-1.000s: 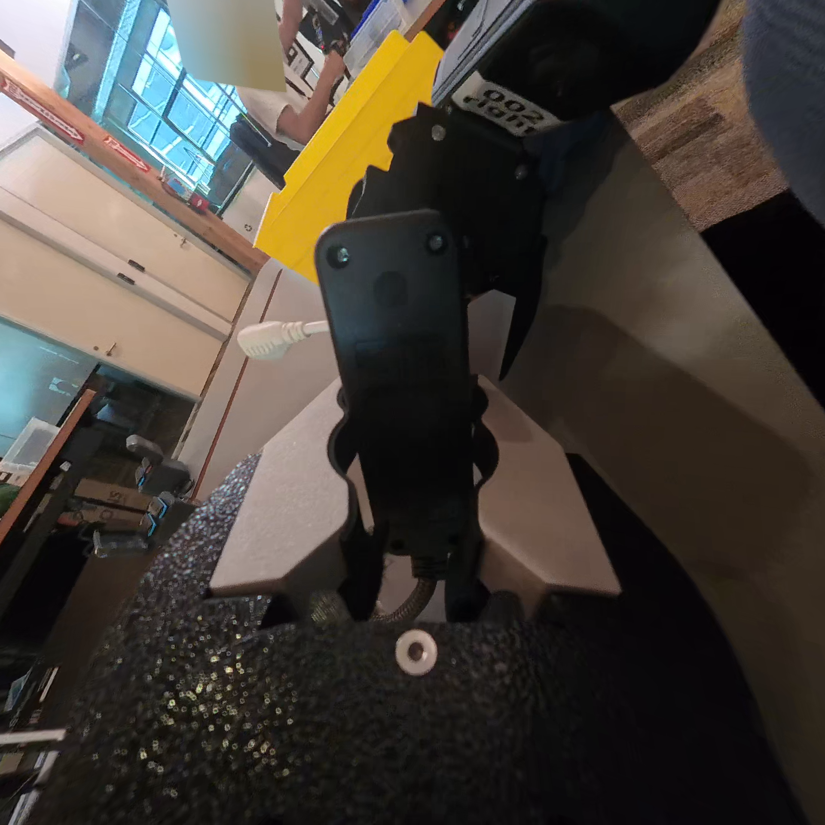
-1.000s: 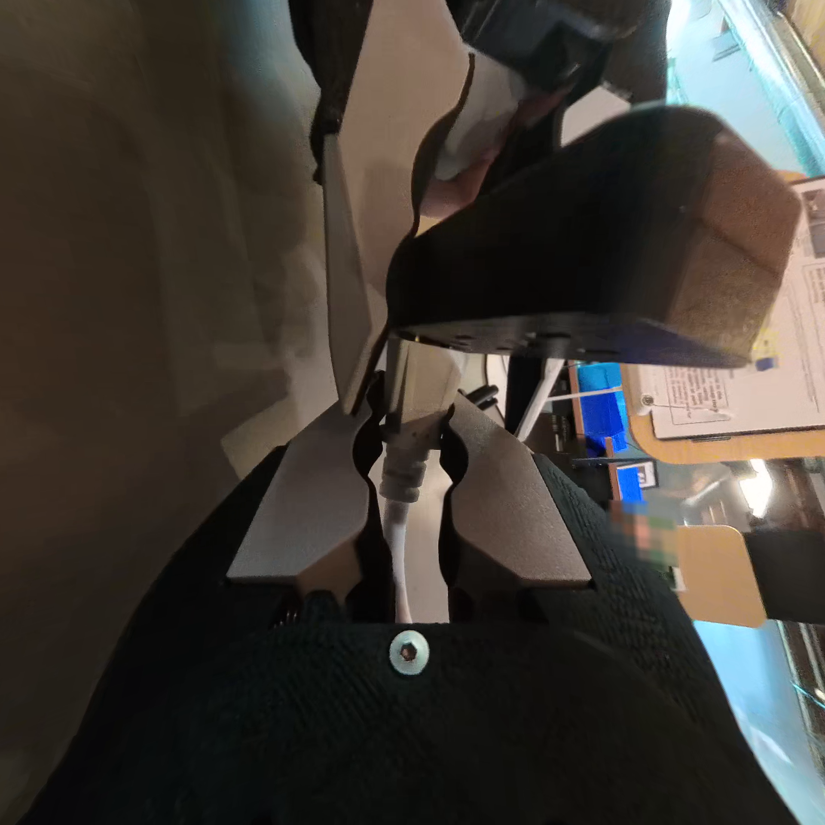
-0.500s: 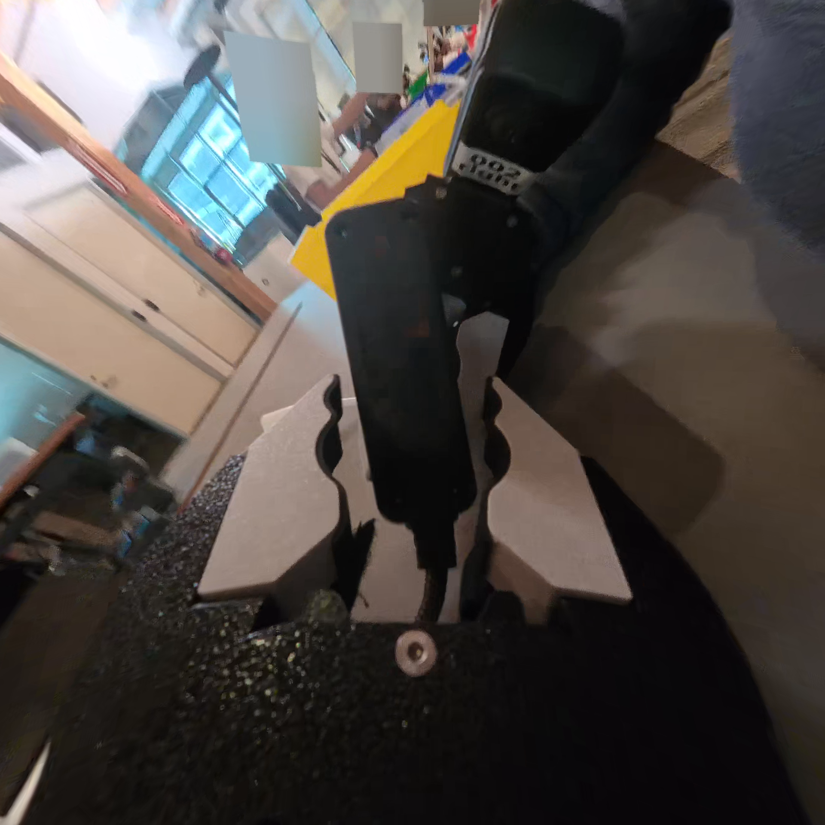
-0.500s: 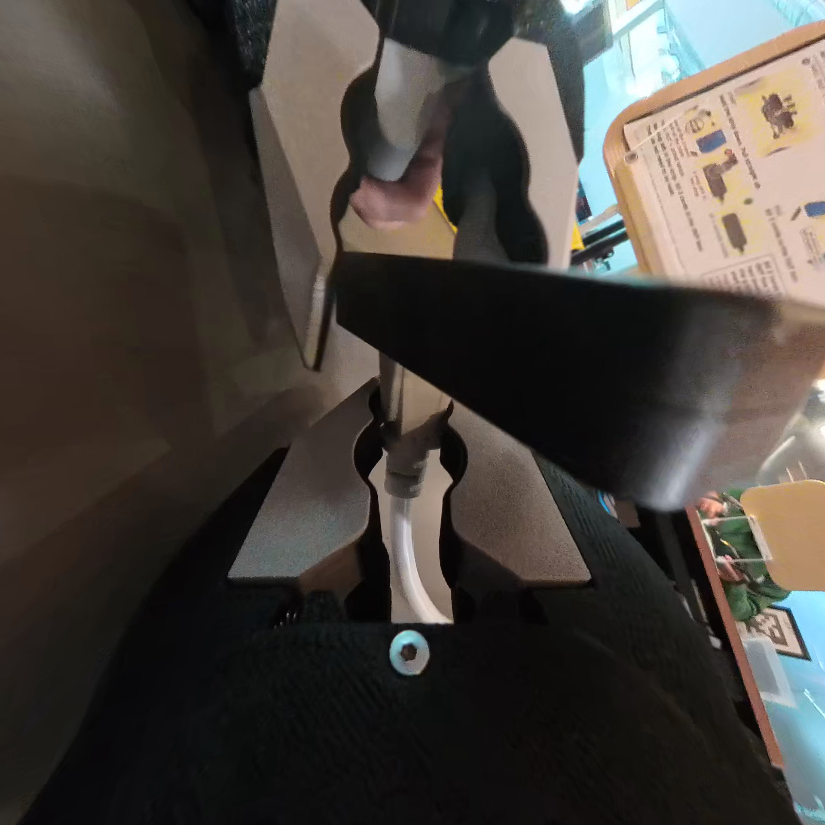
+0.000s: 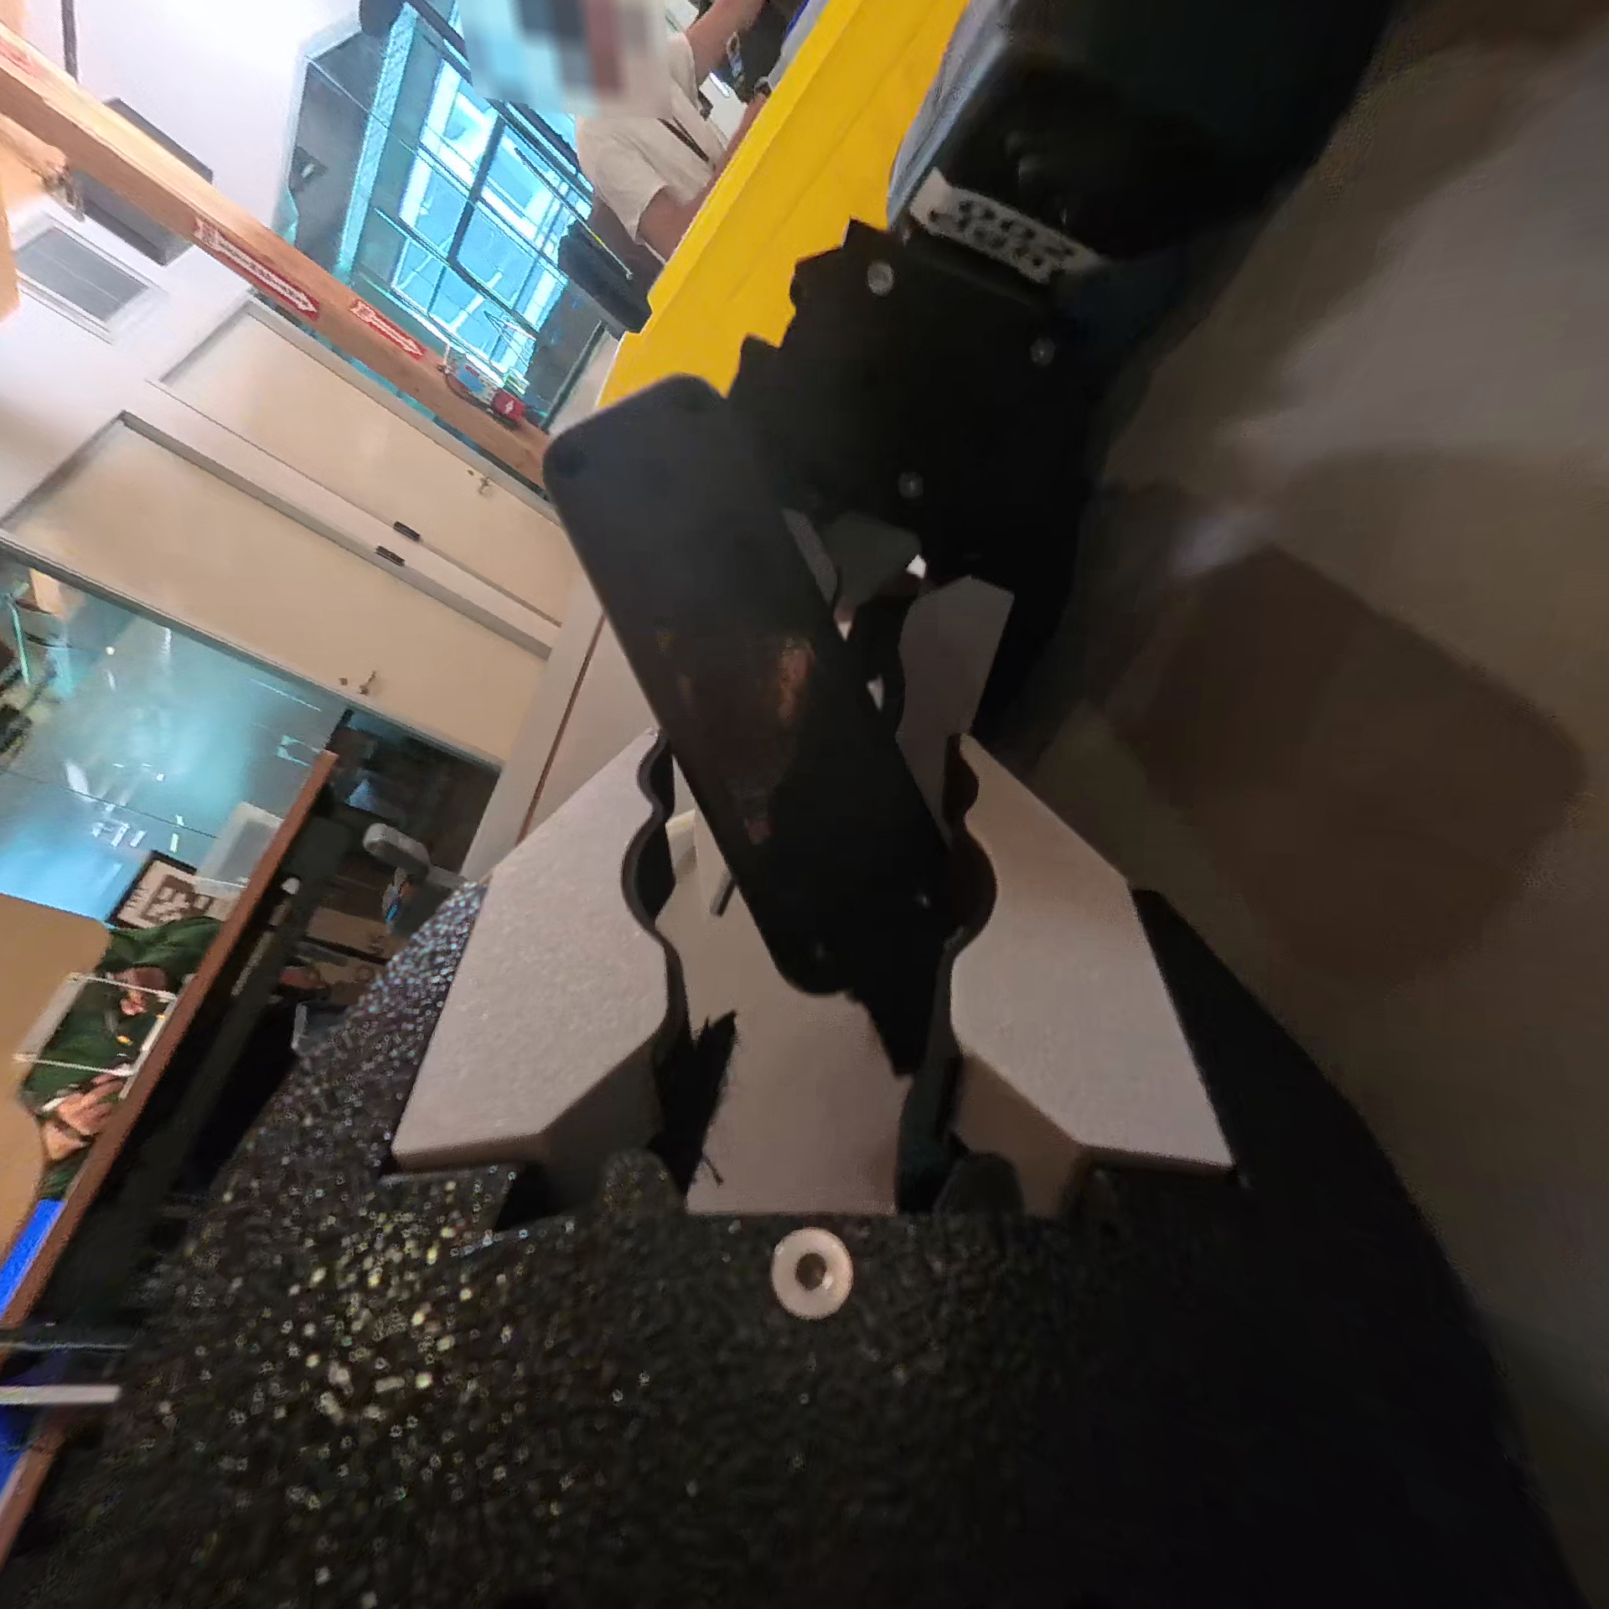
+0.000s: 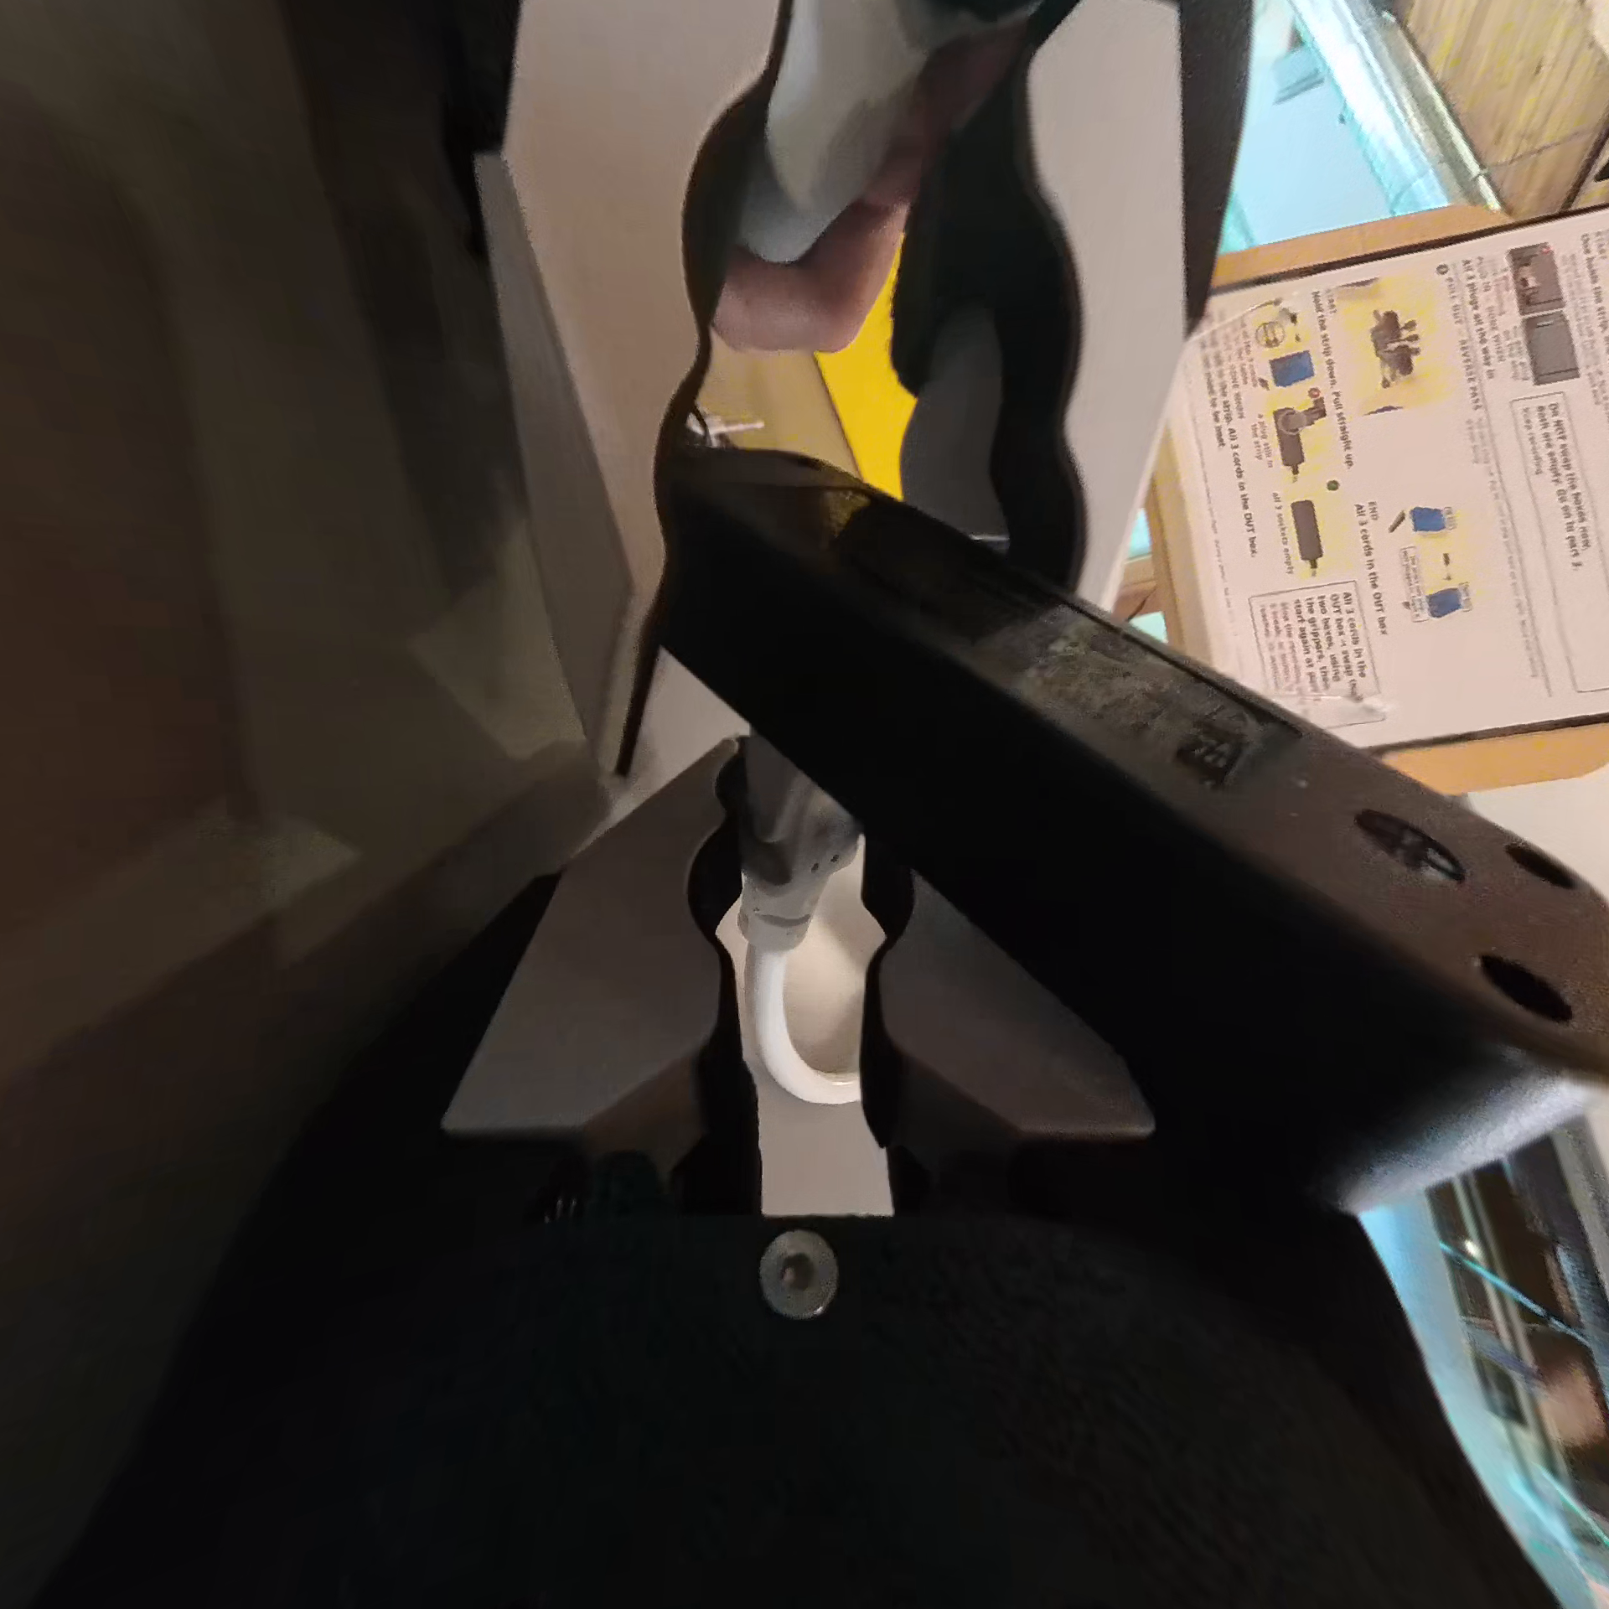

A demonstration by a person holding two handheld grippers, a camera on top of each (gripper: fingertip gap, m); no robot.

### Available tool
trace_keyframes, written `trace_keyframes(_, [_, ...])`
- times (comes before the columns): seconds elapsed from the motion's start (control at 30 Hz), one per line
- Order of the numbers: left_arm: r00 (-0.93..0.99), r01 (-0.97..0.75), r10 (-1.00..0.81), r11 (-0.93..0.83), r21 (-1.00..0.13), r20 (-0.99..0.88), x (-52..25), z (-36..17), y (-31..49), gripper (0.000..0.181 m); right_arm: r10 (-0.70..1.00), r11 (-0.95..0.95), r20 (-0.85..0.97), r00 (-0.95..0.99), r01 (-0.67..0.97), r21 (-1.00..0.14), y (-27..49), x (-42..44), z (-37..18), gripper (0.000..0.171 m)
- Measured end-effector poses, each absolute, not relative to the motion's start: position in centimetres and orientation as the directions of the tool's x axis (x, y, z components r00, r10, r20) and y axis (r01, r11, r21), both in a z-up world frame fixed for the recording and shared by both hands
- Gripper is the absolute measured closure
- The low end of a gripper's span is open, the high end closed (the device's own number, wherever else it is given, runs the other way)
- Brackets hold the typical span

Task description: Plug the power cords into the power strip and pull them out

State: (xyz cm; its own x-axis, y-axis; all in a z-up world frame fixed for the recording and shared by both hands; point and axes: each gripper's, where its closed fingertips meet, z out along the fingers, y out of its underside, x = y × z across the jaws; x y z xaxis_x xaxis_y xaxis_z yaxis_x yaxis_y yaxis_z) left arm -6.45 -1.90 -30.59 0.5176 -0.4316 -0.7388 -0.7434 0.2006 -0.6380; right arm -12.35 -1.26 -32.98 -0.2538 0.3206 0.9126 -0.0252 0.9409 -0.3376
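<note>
Power strip slanted between 2 grippers

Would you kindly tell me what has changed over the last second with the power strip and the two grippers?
The left gripper has opened: a second ago it clamped the black power strip; now the strip sits loosely between its spread fingers, tilted leftward. In the right wrist view the strip has swung from nearly level to slanting down to the right. The right gripper stays closed on the white plug, against the strip's underside.

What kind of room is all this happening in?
Probably an office or lab workspace. There are pale cabinets along a wall, big windows behind, a person seated at a yellow table, and an instruction sheet propped nearby.
</note>
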Motion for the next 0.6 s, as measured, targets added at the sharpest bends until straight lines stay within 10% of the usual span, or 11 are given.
trace_keyframes(0.6, [0.518,-0.822,-0.314,0.075,-0.565,-0.796,-14.3,-31.3,-1.1,0.117,0.259,0.959,0.951,-0.168,-0.071,-0.274,1.4,-12.2,-32.0,0.132])
